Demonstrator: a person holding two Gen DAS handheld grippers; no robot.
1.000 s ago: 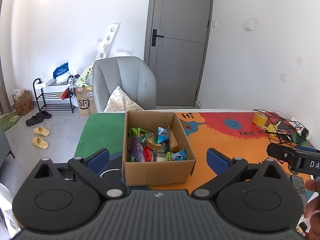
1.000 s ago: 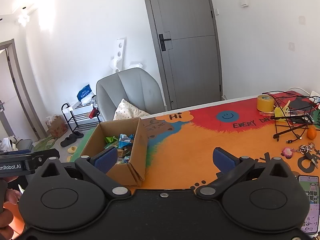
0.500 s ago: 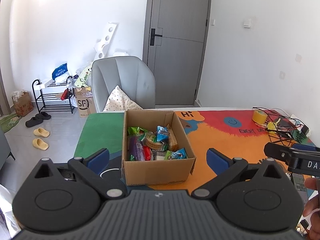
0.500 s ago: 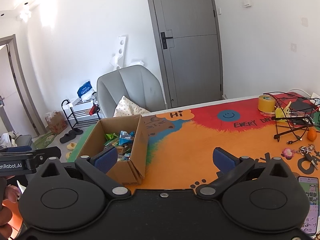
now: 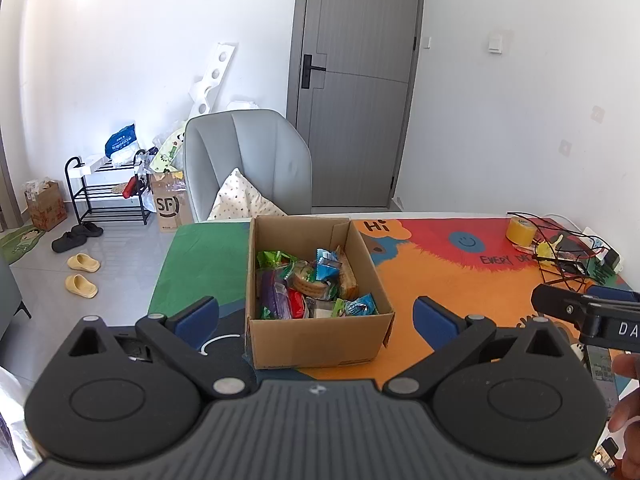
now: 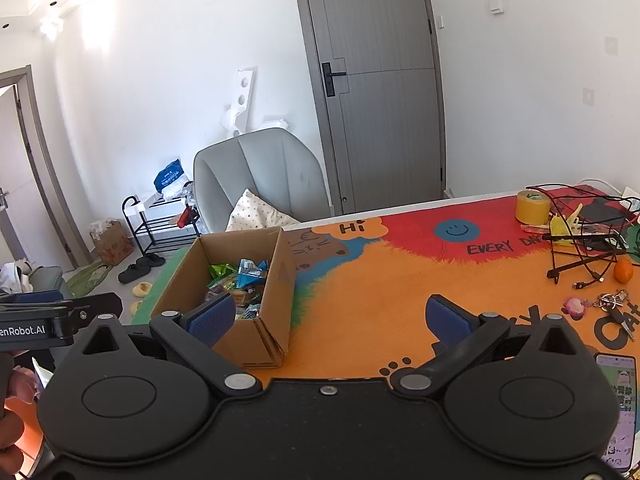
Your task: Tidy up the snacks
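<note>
An open cardboard box (image 5: 316, 340) stands on the colourful table mat, holding several wrapped snacks (image 5: 310, 284) in green, blue, purple and red. My left gripper (image 5: 316, 316) is open and empty, hovering in front of the box with its fingers wider than the box. In the right wrist view the box (image 6: 272, 312) sits at the left with snacks (image 6: 240, 276) inside. My right gripper (image 6: 330, 318) is open and empty above the orange mat, right of the box.
A yellow tape roll (image 6: 532, 206), a black wire rack with cables (image 6: 588, 236), an orange fruit (image 6: 623, 271), keys (image 6: 612, 304) and a phone (image 6: 620, 400) lie at the table's right. A grey chair (image 5: 244, 164) stands behind the table.
Both grippers have risen and drawn back slightly, tilting the views a little. Both stay open and empty. The box and snacks have not moved.
</note>
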